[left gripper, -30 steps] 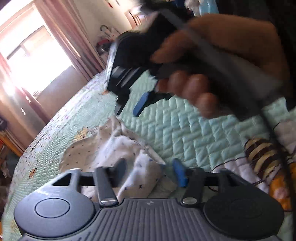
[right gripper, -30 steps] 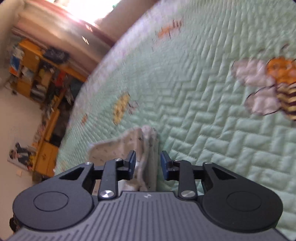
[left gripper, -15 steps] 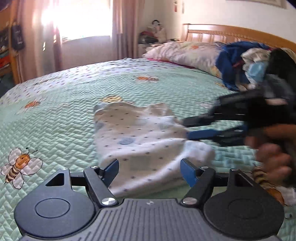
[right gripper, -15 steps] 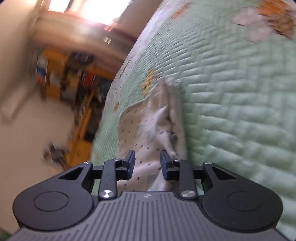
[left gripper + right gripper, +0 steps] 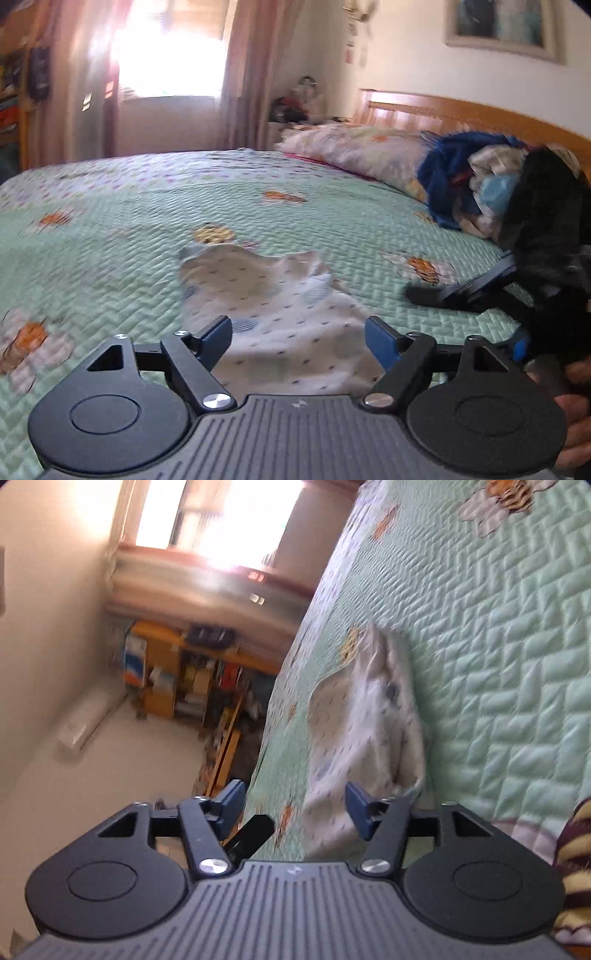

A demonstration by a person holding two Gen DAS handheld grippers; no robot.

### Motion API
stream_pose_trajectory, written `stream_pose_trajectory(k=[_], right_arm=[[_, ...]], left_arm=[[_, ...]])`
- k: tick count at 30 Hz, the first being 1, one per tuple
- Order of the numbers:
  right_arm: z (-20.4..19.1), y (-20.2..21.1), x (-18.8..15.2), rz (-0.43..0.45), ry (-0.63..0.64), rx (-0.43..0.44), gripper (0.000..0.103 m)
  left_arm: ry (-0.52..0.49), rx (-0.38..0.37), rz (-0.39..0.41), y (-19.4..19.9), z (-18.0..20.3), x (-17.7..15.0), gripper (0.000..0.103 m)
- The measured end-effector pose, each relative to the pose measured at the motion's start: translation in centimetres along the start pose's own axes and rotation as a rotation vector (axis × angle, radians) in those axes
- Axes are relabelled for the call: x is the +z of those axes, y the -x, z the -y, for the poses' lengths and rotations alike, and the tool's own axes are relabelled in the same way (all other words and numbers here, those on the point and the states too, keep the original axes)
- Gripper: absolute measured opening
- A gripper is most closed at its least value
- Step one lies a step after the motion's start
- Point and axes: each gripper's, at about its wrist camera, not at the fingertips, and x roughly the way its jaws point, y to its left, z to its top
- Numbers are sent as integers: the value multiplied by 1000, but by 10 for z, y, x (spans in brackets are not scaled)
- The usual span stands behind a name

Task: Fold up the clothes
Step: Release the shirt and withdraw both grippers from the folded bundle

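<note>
A white garment with small dark dots [image 5: 280, 306] lies loosely folded on the green quilted bedspread [image 5: 110, 258]. My left gripper [image 5: 299, 336] hovers over its near edge. Its jaws are opening and its blue pads stand apart from the cloth. In the right wrist view the same garment [image 5: 362, 731] lies just ahead of my right gripper [image 5: 295, 805]. Its jaws are opening too, and the cloth's near corner sits by the right pad without being pressed. One of the right gripper's black fingers [image 5: 443, 293] shows at the right of the left wrist view, beside the garment.
A pile of clothes [image 5: 480, 184] and a flowered pillow [image 5: 354, 151] lie against the wooden headboard [image 5: 461, 114]. A hand [image 5: 576, 406] holds the right gripper. Beyond the bed's far edge stand cluttered orange shelves [image 5: 192, 679] under a bright window.
The right gripper has let go of the garment and drawn back to the right, jaws wider. The garment has dropped flat onto the quilt. The left gripper rolled level and spread its jaws.
</note>
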Motion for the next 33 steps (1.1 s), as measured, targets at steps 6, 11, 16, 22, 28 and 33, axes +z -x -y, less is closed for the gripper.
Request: stream_pose_trajectory(k=[6,11,16,22,28,33], right_arm=[[12,20,-9,-16,-61,-14,55],[-16,5,2,8,54,-18,62],[18,7,-2,-36,-10,-124,57],[12,45,-28,37,-2,-34,64],[20,60,-58,75,-111,-32,65],[1,74,-105,45,-99,-110,66]], left_arm=[[35,-3,-91,-15,-11,-36,79],[-10,38,-75,-10,-7,-24,89],[61,60,-136,-4,-29,-44,86],[58,94,-46,35,-23,-45,90],[44,75,-50,87,-6,-58,98],[66,85,-93,135,-1,-80,102]])
